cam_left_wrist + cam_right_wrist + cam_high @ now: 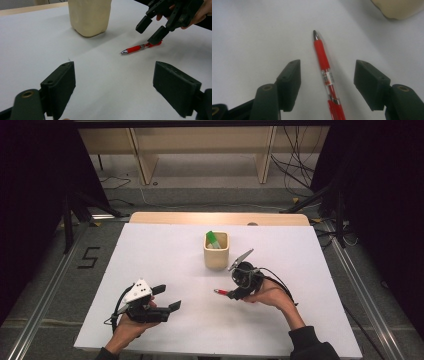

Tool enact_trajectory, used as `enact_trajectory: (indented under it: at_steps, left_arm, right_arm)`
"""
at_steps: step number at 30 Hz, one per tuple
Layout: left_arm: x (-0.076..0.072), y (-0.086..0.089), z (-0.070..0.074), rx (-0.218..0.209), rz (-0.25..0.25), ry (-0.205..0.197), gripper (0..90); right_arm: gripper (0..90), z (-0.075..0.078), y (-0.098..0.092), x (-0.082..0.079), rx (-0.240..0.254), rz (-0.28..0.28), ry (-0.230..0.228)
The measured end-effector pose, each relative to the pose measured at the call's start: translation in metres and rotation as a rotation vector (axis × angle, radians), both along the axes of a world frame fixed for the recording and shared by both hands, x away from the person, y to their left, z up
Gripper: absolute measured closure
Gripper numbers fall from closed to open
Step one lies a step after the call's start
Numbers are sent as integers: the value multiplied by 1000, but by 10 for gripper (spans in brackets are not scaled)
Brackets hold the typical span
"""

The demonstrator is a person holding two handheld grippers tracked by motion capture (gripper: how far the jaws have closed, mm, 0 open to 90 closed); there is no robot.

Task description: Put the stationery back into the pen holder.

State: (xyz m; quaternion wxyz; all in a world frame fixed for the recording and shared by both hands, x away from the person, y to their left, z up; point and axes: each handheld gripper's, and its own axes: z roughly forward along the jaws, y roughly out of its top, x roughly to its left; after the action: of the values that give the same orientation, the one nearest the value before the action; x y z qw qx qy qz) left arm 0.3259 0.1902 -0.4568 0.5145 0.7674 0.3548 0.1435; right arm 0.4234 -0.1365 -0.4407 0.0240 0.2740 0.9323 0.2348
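Note:
A red pen (221, 292) with a silver tip lies flat on the white table (165, 255), just right of the middle. My right gripper (234, 293) is lowered over it and open. In the right gripper view the pen (322, 55) lies lengthwise between the two jaws of that gripper (328, 66), and neither pad touches it. My left gripper (167, 297) rests near the front left of the table, open and empty. From the left gripper view, its wide-apart jaws (113, 72) face the pen (136, 48) and the right gripper (150, 32) above the pen's rear end.
A cream cup (216, 256) stands behind the pen at the table's middle, with a green object (213, 240) sticking out of it. The cup (90, 17) also shows in the left gripper view. Beyond the table's wooden far edge (220, 217) are a floor and cables.

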Motion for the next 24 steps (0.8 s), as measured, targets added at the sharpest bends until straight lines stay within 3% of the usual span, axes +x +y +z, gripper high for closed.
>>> enact_trajectory:
  at_steps: [24]
  left_arm:
    - [0,1,-3,10,-12,13,180]
  right_arm:
    - [669,-12,8,6,-130,60,39]
